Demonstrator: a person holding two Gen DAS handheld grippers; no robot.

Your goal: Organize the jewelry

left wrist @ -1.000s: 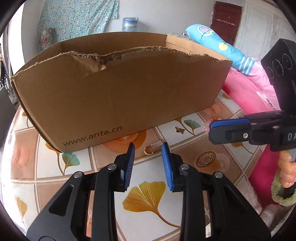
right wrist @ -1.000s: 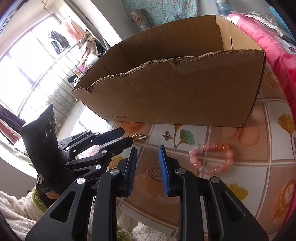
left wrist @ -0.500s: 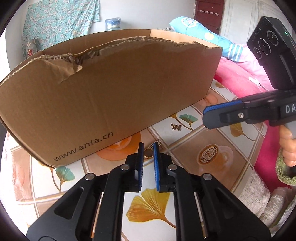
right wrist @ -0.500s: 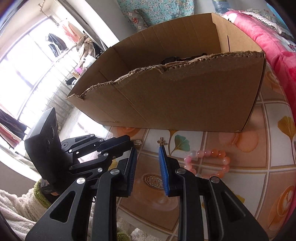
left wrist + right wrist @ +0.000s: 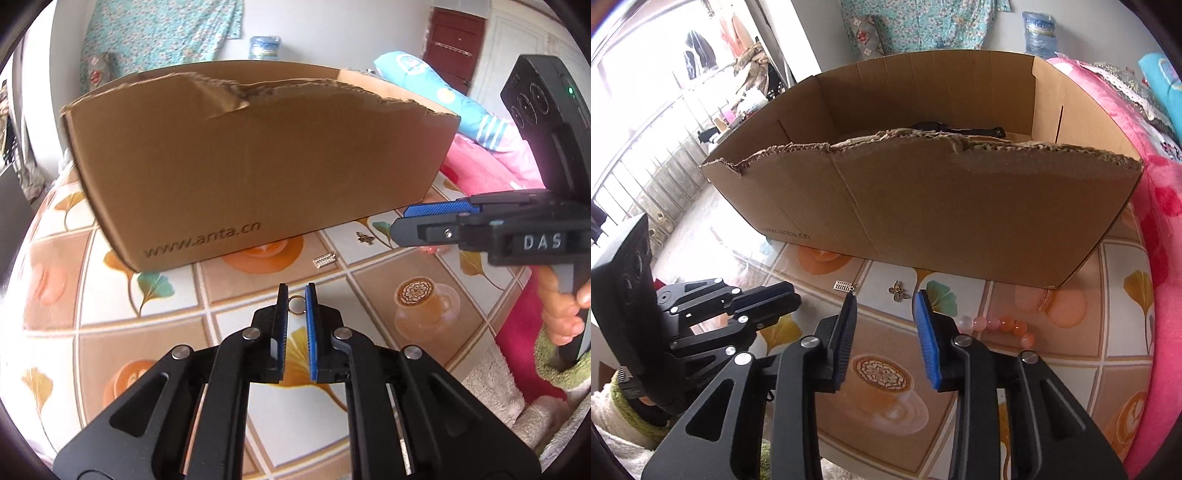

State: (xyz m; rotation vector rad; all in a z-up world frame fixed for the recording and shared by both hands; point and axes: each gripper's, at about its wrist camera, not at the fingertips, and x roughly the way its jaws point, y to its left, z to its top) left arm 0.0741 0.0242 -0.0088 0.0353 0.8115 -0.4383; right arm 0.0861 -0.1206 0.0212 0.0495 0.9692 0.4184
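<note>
A small gold ring [image 5: 296,305] sits between the blue pads of my left gripper [image 5: 296,297], which is shut on it just above the patterned tablecloth [image 5: 122,332]. A little rectangular charm [image 5: 325,261] and a butterfly charm [image 5: 365,238] lie in front of the cardboard box [image 5: 258,155]. In the right wrist view my right gripper [image 5: 885,299] is opening with nothing between its pads. The butterfly charm [image 5: 899,290] lies just beyond its tips. A pink bead bracelet [image 5: 993,325] lies to the right, partly hidden by the right finger. My left gripper [image 5: 794,297] shows at the left.
The open box [image 5: 960,206] with a torn front rim stands close behind the charms, with a dark item [image 5: 956,129] inside. Pink bedding [image 5: 1160,229] borders the cloth on the right. A person's hand [image 5: 561,306] holds the right gripper [image 5: 400,223].
My left jaws have closed on the gold ring, which now sits apart from the rectangular charm. My right gripper has shifted left toward the butterfly charm and its jaws have widened.
</note>
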